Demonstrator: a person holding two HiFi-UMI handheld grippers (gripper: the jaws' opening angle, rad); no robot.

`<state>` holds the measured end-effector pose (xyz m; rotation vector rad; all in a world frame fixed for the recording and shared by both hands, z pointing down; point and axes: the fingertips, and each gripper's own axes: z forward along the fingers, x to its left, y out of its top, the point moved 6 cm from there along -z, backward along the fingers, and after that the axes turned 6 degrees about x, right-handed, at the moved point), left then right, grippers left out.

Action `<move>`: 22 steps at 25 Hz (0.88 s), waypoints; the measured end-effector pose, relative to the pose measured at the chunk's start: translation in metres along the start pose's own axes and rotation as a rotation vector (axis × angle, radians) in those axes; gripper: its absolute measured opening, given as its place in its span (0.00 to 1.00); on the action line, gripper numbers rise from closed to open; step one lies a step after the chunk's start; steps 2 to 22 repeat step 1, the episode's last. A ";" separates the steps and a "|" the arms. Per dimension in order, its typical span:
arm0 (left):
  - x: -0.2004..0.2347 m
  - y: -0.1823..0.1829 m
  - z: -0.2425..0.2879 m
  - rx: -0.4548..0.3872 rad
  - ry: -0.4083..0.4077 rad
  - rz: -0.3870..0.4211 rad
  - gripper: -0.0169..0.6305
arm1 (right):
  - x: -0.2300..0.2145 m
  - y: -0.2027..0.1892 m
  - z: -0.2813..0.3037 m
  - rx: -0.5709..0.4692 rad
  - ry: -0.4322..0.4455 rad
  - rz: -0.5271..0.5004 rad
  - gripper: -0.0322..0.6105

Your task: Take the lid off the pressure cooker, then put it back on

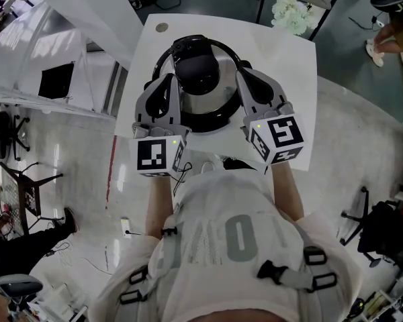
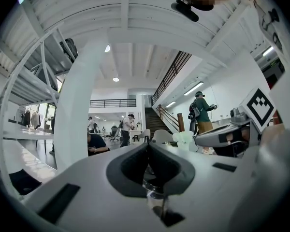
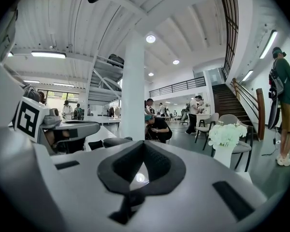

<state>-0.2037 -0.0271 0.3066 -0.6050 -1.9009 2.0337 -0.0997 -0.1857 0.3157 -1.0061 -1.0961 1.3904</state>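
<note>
The left claw [image 1: 165, 80] and right claw [image 1: 246, 76] are hanging shut and empty, flanking the cooker [image 1: 200, 116] on the bench [image 1: 282, 52], lid [image 1: 196, 69] on. Unless opened, they risk shoving the cooker instead of gripping it.

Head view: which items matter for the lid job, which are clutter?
Job: pressure cooker, lid, left tool, right tool, both shut.
Lying about: round disc on table, white flowers.
</note>
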 end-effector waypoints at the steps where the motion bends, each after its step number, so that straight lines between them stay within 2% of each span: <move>1: 0.000 0.000 0.000 0.003 0.000 0.000 0.05 | 0.000 0.000 0.000 0.002 0.001 -0.001 0.06; 22: 0.000 0.000 0.000 0.003 0.000 0.000 0.05 | 0.000 0.000 0.000 0.002 0.001 -0.001 0.06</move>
